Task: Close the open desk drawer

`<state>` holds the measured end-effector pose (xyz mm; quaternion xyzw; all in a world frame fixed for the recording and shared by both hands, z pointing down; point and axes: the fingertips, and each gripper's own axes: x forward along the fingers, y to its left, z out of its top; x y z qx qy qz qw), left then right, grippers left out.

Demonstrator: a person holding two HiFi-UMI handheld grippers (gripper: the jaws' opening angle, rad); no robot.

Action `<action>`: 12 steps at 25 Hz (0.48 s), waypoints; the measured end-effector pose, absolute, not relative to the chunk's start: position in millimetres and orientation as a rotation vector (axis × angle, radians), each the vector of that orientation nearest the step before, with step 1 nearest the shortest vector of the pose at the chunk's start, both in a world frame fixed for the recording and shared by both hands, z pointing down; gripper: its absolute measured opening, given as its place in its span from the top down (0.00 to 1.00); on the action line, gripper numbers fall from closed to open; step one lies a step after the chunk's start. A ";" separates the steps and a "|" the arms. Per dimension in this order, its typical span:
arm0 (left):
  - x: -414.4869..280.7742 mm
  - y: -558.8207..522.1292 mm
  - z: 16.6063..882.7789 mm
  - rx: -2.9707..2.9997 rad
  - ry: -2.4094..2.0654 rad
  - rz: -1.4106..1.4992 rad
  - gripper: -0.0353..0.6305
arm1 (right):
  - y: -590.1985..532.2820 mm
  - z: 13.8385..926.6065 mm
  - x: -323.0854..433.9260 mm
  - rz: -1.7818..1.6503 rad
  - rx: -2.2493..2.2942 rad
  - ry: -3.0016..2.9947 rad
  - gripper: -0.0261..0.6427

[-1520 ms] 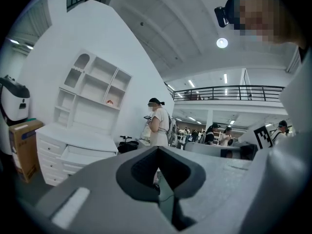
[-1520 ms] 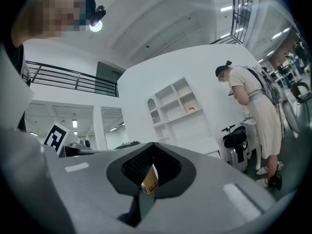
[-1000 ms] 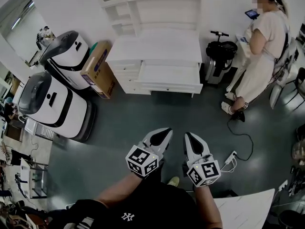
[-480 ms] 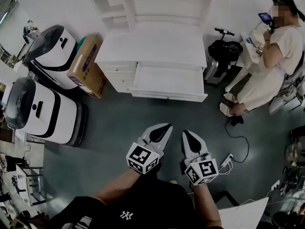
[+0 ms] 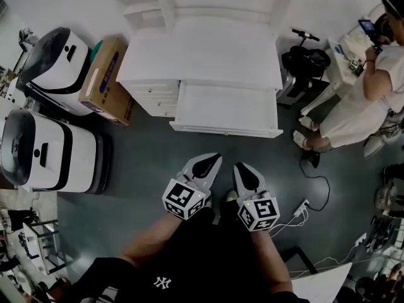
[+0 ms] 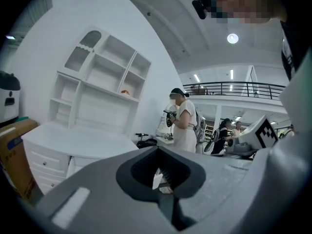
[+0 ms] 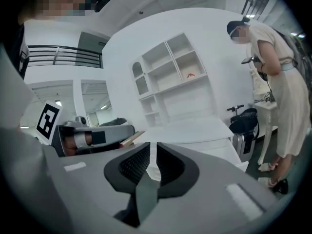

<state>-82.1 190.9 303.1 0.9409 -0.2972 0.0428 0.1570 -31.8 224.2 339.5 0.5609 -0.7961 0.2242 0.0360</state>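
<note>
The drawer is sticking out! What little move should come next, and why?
Probably move the left hand-held gripper forward toward the drawer front. The drawer stands pulled out of the white desk, and the gripper is well short of it, touching nothing.

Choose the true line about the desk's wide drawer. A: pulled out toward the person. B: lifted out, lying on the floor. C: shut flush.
A: in the head view the drawer juts well out past the front of the white desk.
</note>
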 end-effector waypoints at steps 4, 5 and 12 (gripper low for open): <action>-74.4 160.7 329.1 2.687 -0.849 0.140 0.95 | 185.6 382.6 -27.7 0.762 1.656 -2.408 0.84; -71.2 153.9 338.9 2.683 -0.850 0.154 0.95 | 176.1 393.7 -26.4 0.777 1.637 -2.400 0.84; -55.0 97.3 407.2 2.602 -0.924 0.268 0.95 | 110.7 479.4 -10.9 0.878 1.507 -2.337 0.84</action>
